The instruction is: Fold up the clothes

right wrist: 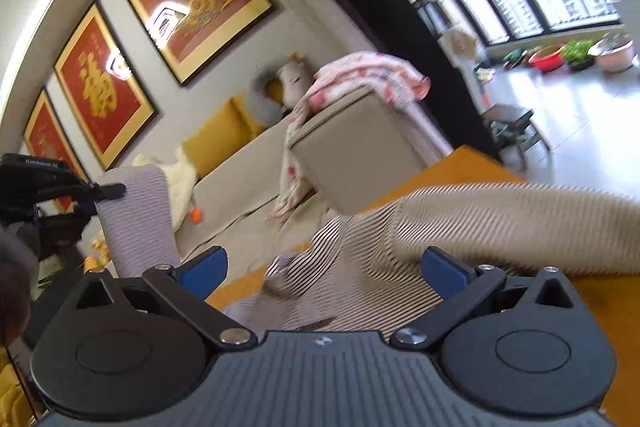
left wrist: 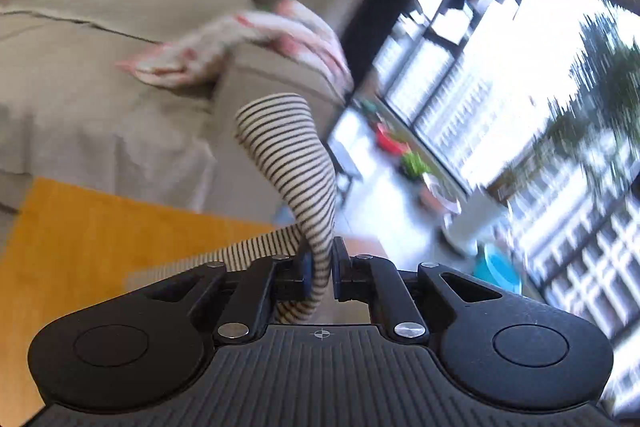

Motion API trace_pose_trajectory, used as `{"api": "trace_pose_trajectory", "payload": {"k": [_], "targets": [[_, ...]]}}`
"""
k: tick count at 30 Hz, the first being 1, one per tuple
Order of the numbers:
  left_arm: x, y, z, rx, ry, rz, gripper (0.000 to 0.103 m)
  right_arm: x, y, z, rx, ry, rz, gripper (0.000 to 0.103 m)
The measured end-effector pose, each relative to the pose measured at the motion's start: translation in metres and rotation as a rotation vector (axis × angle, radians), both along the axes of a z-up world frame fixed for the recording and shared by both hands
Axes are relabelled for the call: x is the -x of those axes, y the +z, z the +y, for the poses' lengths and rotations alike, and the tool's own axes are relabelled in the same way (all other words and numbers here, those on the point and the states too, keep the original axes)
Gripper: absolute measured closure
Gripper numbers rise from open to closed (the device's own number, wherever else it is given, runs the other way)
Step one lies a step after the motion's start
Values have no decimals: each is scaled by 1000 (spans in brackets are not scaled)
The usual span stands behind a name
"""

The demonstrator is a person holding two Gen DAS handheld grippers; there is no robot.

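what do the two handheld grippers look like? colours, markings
Both match: left gripper and right gripper have ribbed dark-grey bodies, glossy black rounded side housings, black linkage arms with silver pivot screws, and blue finger pads. Each body carries a small mark at top centre. No cables or sleeves visible.

From my remote seat, little could be read. The middle red-and-gold framed wall picture [right wrist: 102, 83] bore one large gold Chinese character, apparently 福. White lettering ran along the top of the black left gripper [right wrist: 102, 193], too blurred for me to make out. I found nothing legible elsewhere.
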State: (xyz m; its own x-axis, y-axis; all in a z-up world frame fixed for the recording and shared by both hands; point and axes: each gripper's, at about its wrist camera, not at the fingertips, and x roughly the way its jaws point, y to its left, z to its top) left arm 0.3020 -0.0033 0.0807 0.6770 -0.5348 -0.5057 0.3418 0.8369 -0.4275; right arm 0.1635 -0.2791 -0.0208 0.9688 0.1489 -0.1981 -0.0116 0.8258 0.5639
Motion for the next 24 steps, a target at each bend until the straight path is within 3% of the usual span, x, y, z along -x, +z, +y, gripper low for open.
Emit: {"api": "trace_pose_trajectory", "payload": {"k": [1,2,4,6,8,13,15,17,22,24], "targets": [[6,-13,-15,-37,-45,5,80,0,1,-2,3,10,14,0],[12,-26,-31,-74,-89,9,63,-1,2,-2,5,26,32,0],[28,-52,-52,-146,-149,10,46,-3,3,-4,10,58,67,0],[50,-75,-59,-219,-163,-19,42,-5,4,-6,14,90,102,0],[69,-89,-58,-265,-129,-79,22,-6,5,-8,19,122,138,0],[85,-115,-29,-274,-27,-73,18,-11,8,-12,31,201,226,0],[92,-124,-20,-323,8,-84,21,-13,10,-14,35,233,262,0],[100,-119,-3,-297,35,-94,21,-20,-4,-3,-7,296,339,0],[130,-112,13,-397,77,-161,11,-25,-9,33,77,399,363,0],[133,-111,25,-399,93,-145,10,-33,-5,49,111,462,397,0]]}}
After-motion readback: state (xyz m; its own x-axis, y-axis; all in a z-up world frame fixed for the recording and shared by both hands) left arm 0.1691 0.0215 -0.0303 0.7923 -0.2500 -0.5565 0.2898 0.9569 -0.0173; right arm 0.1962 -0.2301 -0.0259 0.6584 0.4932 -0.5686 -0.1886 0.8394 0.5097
